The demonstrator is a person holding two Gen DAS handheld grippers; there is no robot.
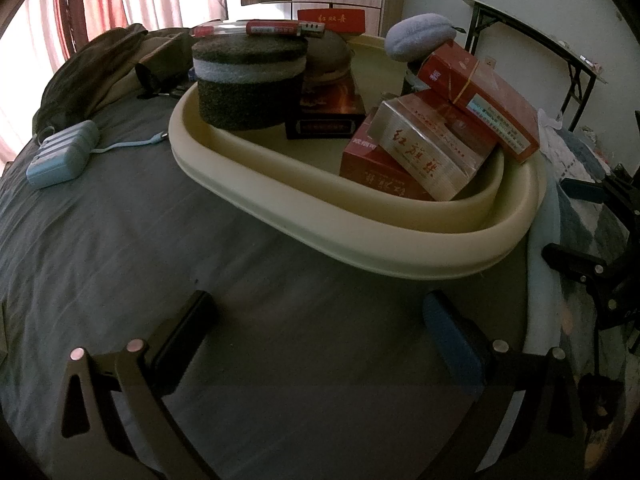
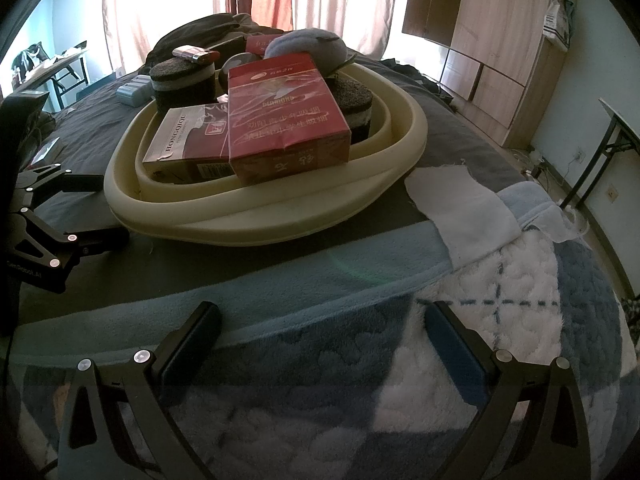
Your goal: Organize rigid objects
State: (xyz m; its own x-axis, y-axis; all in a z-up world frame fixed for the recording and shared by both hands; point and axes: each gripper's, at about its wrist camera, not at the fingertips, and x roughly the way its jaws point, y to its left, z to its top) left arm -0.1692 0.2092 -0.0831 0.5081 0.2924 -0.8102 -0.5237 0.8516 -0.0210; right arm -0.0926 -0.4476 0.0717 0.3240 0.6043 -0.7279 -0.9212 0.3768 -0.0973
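A cream oval basin [image 1: 360, 248] [image 2: 256, 224] sits on the grey bed sheet and holds several red cigarette boxes [image 1: 424, 152] [image 2: 284, 120], two dark round sponge blocks [image 1: 248, 84] [image 2: 182, 82], a red lighter [image 1: 276, 29] [image 2: 196, 54] lying on one block, and a grey-blue pouch [image 1: 420, 38] [image 2: 308, 48]. My left gripper [image 1: 320, 312] is open and empty, low over the sheet just in front of the basin. My right gripper [image 2: 322, 320] is open and empty over the blue-and-white blanket, a little back from the basin. Each gripper shows at the other view's edge.
A light blue case with a cable [image 1: 64, 156] [image 2: 134, 90] lies on the sheet left of the basin. Dark clothes [image 1: 104, 64] are piled at the far end. A white cloth [image 2: 460, 208] lies on the blanket [image 2: 500, 320]. A folding table [image 1: 552, 56] and wardrobe [image 2: 492, 40] stand beyond.
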